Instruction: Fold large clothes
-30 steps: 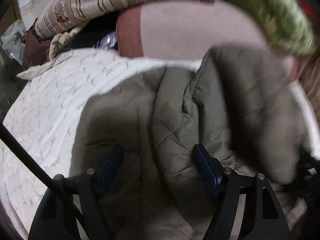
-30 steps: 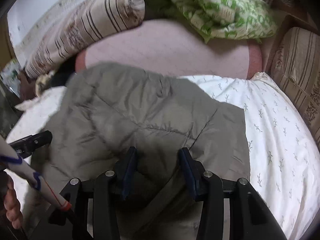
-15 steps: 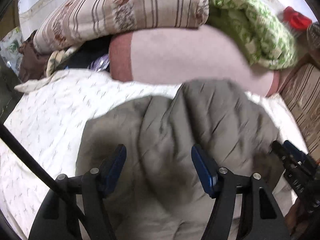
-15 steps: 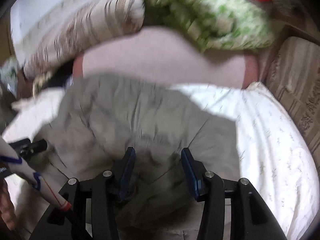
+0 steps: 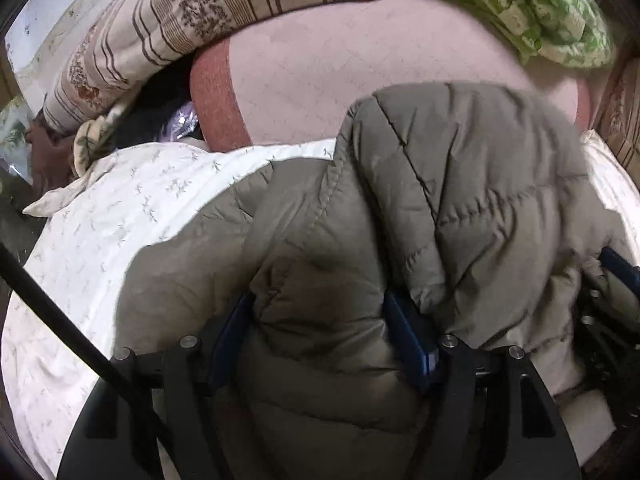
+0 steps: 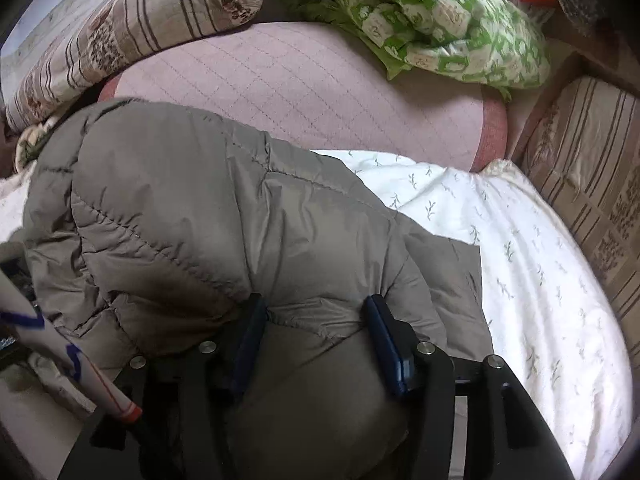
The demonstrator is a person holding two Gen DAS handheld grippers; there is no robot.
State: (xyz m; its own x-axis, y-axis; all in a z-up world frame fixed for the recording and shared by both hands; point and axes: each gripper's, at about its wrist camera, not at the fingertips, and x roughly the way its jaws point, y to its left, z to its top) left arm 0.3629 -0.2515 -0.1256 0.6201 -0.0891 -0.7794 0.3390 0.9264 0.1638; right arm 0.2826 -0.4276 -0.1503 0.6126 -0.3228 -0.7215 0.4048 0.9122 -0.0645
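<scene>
A grey-olive quilted puffer jacket (image 5: 440, 200) lies bunched on a white leaf-print bedsheet (image 5: 120, 232). My left gripper (image 5: 320, 332) has its blue pads wide apart with a thick fold of the jacket between them. My right gripper (image 6: 316, 332) also has a fold of the jacket (image 6: 200, 220) between its blue pads, jaws partly closed on the padding. The right gripper's blue tip (image 5: 616, 268) shows at the right edge of the left wrist view, half buried in the jacket.
A pink quilted mattress pad (image 6: 304, 92) lies behind the jacket. A striped beige pillow (image 5: 224, 16) and a green floral quilt (image 6: 440, 24) are piled at the back. A striped cushion (image 6: 592, 184) stands at the right. Bare sheet (image 6: 520, 260) lies right of the jacket.
The jacket has been gathered and lifted closer to both cameras. Its folded part now bulges up between the grippers and covers more of the sheet.
</scene>
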